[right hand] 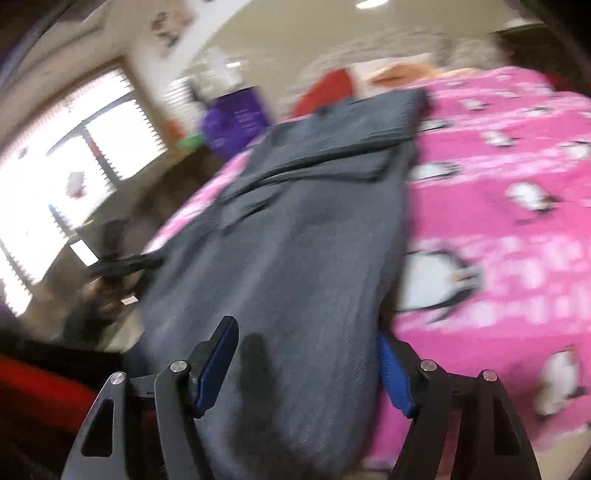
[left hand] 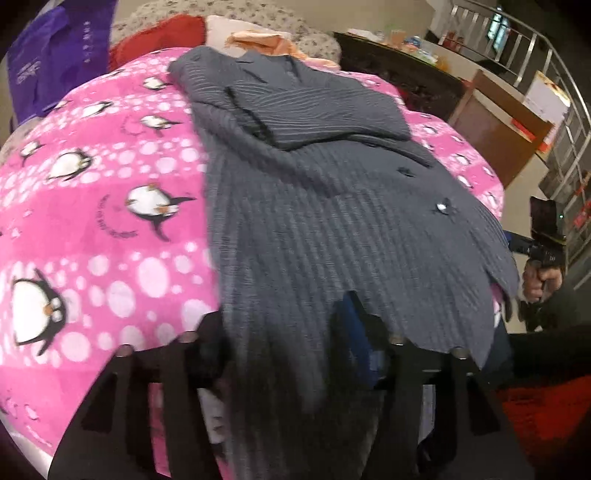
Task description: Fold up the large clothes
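A large grey striped buttoned garment lies lengthwise on a pink penguin blanket, its sleeve folded across the chest. Its lower hem drapes over my left gripper, whose jaws stand wide apart with cloth between them; one blue pad shows. In the right wrist view the same garment hangs between the wide-apart blue pads of my right gripper. The right gripper also shows in the left wrist view, held in a hand at the garment's right edge.
The pink blanket covers a bed. Red and orange cushions and a purple bag lie at the far end. A dark table, cardboard boxes and a metal railing stand to the right. Windows are on the left.
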The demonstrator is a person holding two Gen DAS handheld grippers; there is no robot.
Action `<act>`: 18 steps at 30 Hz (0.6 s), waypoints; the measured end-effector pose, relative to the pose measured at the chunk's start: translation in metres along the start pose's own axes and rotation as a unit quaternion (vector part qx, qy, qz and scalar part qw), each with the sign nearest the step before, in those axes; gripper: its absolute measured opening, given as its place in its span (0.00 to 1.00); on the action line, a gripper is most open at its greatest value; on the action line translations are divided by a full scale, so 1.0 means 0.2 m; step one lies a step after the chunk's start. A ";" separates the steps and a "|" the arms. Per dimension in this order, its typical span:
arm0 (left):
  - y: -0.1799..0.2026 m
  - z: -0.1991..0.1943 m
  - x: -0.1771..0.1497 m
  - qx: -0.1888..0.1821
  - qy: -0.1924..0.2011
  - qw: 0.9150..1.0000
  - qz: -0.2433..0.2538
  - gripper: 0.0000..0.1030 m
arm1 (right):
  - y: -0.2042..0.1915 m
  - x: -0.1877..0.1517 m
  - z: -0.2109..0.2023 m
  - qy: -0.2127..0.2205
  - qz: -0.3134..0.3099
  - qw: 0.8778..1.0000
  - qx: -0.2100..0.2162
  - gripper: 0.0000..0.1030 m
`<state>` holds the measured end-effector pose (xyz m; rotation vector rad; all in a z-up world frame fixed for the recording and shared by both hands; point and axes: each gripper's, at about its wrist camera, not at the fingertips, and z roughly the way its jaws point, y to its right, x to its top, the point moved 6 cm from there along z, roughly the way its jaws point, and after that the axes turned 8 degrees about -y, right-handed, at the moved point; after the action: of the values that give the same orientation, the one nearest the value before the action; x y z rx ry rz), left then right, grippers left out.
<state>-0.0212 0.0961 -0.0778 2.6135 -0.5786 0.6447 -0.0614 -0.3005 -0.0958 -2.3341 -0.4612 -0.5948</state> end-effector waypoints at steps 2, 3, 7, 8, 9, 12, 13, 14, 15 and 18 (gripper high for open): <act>0.04 0.01 0.01 -0.004 -0.003 1.000 0.016 0.67 | 0.03 -0.01 0.02 0.000 0.001 1.000 -0.010 0.64; 0.05 0.02 0.03 -0.004 -0.004 1.000 0.020 0.68 | 0.06 0.00 0.02 0.005 0.019 1.000 -0.011 0.57; 0.00 0.03 0.10 -0.013 0.004 1.000 -0.014 0.68 | 0.08 0.02 0.03 0.015 0.052 0.998 0.036 0.57; 0.00 0.03 0.09 -0.031 0.003 0.999 -0.020 0.68 | 0.03 0.01 0.04 -0.002 0.021 0.999 0.031 0.57; 0.03 0.03 0.07 -0.046 -0.001 0.999 -0.011 0.68 | 0.02 0.00 0.04 -0.010 0.011 1.000 0.026 0.57; 0.12 0.01 0.01 -0.057 -0.018 0.998 0.029 0.68 | 0.04 -0.04 0.01 -0.017 0.024 0.998 0.051 0.57; 0.12 0.01 0.01 -0.051 -0.020 0.998 0.033 0.68 | 0.05 -0.05 0.01 -0.019 0.026 0.998 0.051 0.57; 0.10 0.01 0.02 -0.052 -0.019 0.998 0.029 0.68 | 0.07 -0.06 0.01 -0.015 0.029 0.998 0.051 0.57; 0.07 0.01 0.04 -0.054 -0.016 0.998 0.018 0.66 | 0.08 -0.05 0.00 -0.006 0.034 0.998 0.056 0.56; 0.01 0.02 0.10 -0.054 -0.005 0.998 -0.011 0.55 | 0.05 0.06 0.02 0.038 0.021 0.998 0.034 0.56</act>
<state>-0.0050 0.0861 -0.0699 2.5209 -0.5715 0.5766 -0.0458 -0.3036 -0.0971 -2.2415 -0.3913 -0.6368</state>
